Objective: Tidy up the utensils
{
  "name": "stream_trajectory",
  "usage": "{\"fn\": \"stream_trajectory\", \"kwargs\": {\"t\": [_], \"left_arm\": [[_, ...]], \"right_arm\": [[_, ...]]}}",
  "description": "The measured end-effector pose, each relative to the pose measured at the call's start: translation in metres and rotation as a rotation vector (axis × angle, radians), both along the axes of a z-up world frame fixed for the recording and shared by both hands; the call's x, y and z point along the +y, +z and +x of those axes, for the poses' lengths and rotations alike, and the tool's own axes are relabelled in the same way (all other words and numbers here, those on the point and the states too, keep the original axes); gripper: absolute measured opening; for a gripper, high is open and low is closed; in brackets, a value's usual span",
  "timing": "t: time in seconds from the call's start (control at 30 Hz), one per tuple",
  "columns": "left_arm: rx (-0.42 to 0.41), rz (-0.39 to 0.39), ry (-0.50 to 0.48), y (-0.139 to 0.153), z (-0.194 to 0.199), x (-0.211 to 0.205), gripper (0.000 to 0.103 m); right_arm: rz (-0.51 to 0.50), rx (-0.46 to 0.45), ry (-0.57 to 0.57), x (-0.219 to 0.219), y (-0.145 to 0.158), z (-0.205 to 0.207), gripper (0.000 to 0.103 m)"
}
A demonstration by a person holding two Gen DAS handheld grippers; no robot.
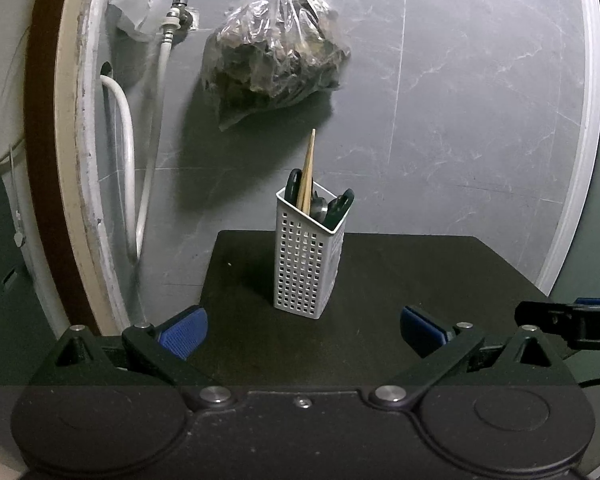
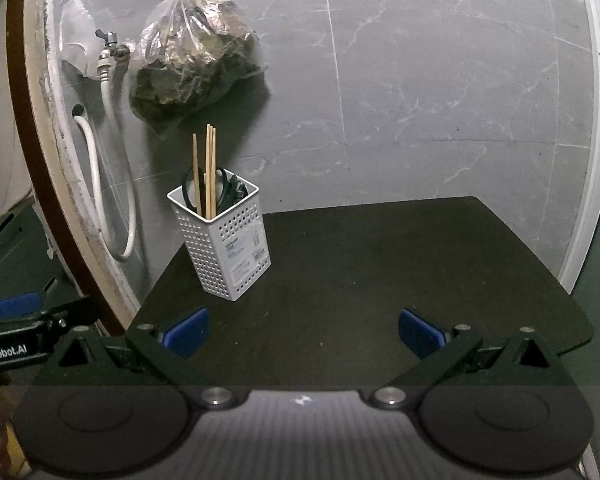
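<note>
One white perforated plastic utensil caddy (image 2: 223,242), square in section, upright on the dark matte desk (image 2: 380,272) near its far left corner, a printed label on the side that shows in the right wrist view. Contents, standing upright inside: four pale wooden chopsticks (image 2: 210,172) by count in the right wrist view (one apart to the left, three bunched; in the left wrist view they overlap and cannot be separated); dark-handled implements (image 1: 340,206), at least two looped handles visible, which may be scissors, exact number not determinable; a glint of metal (image 1: 319,206) between them, possibly a spoon, not confirmed. Loose utensils on the desk: none seen; the surface around the caddy shows bare in both views. Judged status: sorting appears complete or nearly so, with everything visible already in the caddy and nothing evident left to collect. One left hand-held gripper (image 1: 304,330), blue pads spread wide, holding nothing, set back at the near edge facing the caddy. One right hand-held gripper (image 2: 304,330), likewise spread and empty, at the near edge with the caddy ahead to its left. Background, off the desk: one clear plastic bag of dark contents (image 1: 274,54) hanging against the grey marbled wall, one white hose (image 1: 156,128) from a tap.
</note>
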State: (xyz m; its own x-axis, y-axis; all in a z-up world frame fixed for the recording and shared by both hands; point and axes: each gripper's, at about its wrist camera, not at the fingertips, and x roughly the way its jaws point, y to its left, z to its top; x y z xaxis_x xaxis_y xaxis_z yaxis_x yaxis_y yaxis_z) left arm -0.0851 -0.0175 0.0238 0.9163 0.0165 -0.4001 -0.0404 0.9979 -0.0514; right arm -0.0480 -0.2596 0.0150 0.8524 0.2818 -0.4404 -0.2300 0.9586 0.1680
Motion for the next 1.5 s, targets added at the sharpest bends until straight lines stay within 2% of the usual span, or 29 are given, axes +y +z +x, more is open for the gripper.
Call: {"fn": "stream_trajectory", "kwargs": {"t": [0.57, 1.5], "left_arm": [[-0.012, 0.004, -0.01, 0.002, 0.0, -0.006, 0.102], [0.005, 0.004, -0.015, -0.002, 0.01, -0.005, 0.102]], "right_arm": [[-0.005, -0.021, 0.003, -0.005, 0.001, -0.001, 0.103], [-0.008, -0.003, -0.002, -0.003, -0.004, 0.005, 0.103]]}}
